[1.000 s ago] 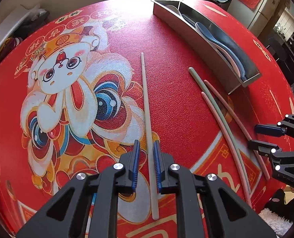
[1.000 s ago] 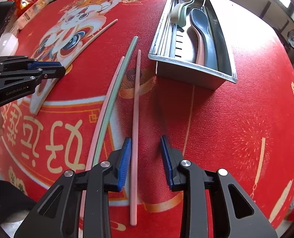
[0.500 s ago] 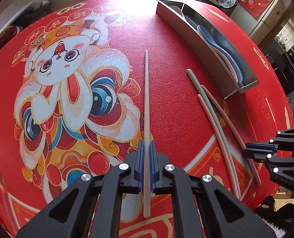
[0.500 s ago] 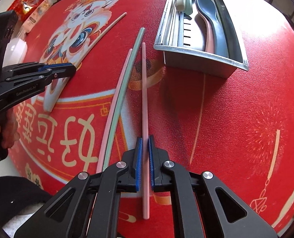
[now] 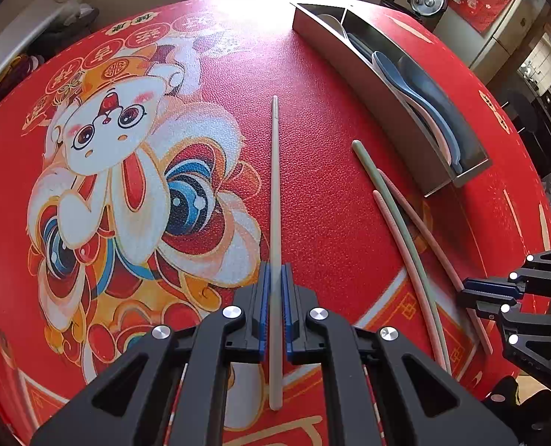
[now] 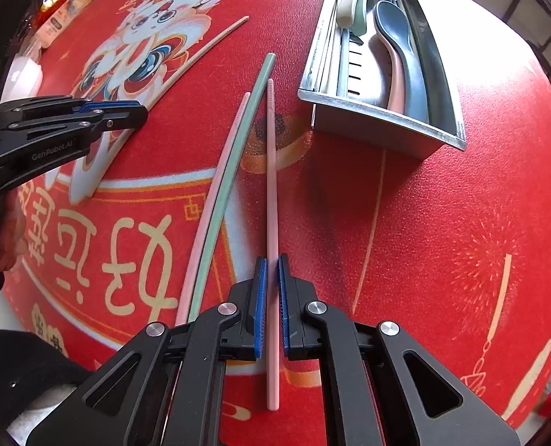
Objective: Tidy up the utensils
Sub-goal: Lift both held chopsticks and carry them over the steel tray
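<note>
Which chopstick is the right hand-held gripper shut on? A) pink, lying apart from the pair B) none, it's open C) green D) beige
A: the right hand-held gripper pinches the lone pink chopstick; the green chopstick lies free to its left.

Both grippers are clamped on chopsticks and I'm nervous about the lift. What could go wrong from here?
The left gripper grips the beige chopstick near one end, so the long free end may sag or swing. The right gripper holds the pink chopstick the same way; it may pivot and nudge the green chopstick beside it. Both may snag the metal tray wall.
</note>
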A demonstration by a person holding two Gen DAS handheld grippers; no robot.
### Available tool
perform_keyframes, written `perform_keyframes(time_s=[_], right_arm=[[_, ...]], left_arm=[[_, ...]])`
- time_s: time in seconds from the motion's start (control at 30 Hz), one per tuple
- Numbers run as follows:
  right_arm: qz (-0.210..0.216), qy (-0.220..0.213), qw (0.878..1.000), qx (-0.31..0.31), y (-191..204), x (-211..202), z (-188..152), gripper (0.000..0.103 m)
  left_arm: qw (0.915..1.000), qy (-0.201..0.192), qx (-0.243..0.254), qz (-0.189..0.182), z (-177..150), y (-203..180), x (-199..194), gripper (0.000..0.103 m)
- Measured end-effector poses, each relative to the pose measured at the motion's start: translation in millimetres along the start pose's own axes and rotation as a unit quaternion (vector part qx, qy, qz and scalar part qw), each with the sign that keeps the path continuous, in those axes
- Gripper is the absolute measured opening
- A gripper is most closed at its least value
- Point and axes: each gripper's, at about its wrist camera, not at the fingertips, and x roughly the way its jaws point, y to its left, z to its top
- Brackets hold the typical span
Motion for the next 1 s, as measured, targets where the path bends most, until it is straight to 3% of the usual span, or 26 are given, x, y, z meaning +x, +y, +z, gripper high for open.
perform_keyframes(time_s=[0.73,0.87,1.0], right_arm=[[-0.007,-0.005,1.000,0.000,3.0,2.0,2.1,0.006],[0.011,-0.005,1.000,0.010,-3.5,0.2,-3.8,0.006],[0.027,-0.013,0.999,0.019,-9.6,-5.3,-9.8,0.006]], left_arm=[[0.9999,0.000,0.008,0.009,-0.6,-3.0,-0.9,0.006],[0.9998,-0.001,-0.013,-0.014,-6.7,2.9,-3.9,0.006],[0.9963,0.009,-0.067,-0.054,-19.0,21.3,-8.5,0.006]])
